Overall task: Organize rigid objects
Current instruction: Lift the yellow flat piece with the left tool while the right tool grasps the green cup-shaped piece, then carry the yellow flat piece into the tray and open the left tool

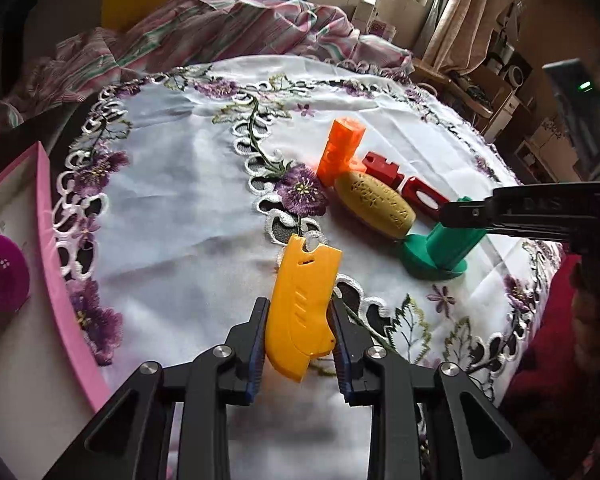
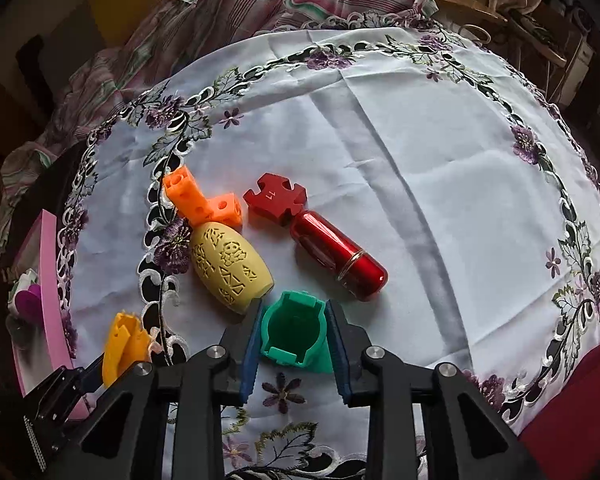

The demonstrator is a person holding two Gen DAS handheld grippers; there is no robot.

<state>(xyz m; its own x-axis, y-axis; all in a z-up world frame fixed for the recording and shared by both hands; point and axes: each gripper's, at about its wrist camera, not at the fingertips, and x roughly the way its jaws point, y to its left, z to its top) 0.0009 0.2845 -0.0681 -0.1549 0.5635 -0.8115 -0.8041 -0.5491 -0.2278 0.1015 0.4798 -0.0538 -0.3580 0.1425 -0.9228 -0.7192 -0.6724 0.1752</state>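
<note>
My left gripper [image 1: 299,320] is shut on a flat yellow plastic piece [image 1: 302,304], held over the white embroidered tablecloth [image 1: 172,208]; it also shows in the right wrist view [image 2: 124,346]. My right gripper [image 2: 294,334] is shut on a green hollow cylinder with a round base [image 2: 294,330], which stands on the cloth in the left wrist view [image 1: 440,248]. Beyond lie a yellow carved egg-shaped piece [image 2: 230,266], an orange perforated block [image 2: 202,200], a red cross-shaped block [image 2: 276,198] and a red glossy capsule [image 2: 336,256].
A pink-rimmed box [image 1: 50,248] stands at the left edge of the table and holds a purple round item [image 1: 0,276]. A striped pink cloth [image 2: 228,8] is bunched at the far side. Furniture and shelves stand at the right [image 1: 512,92].
</note>
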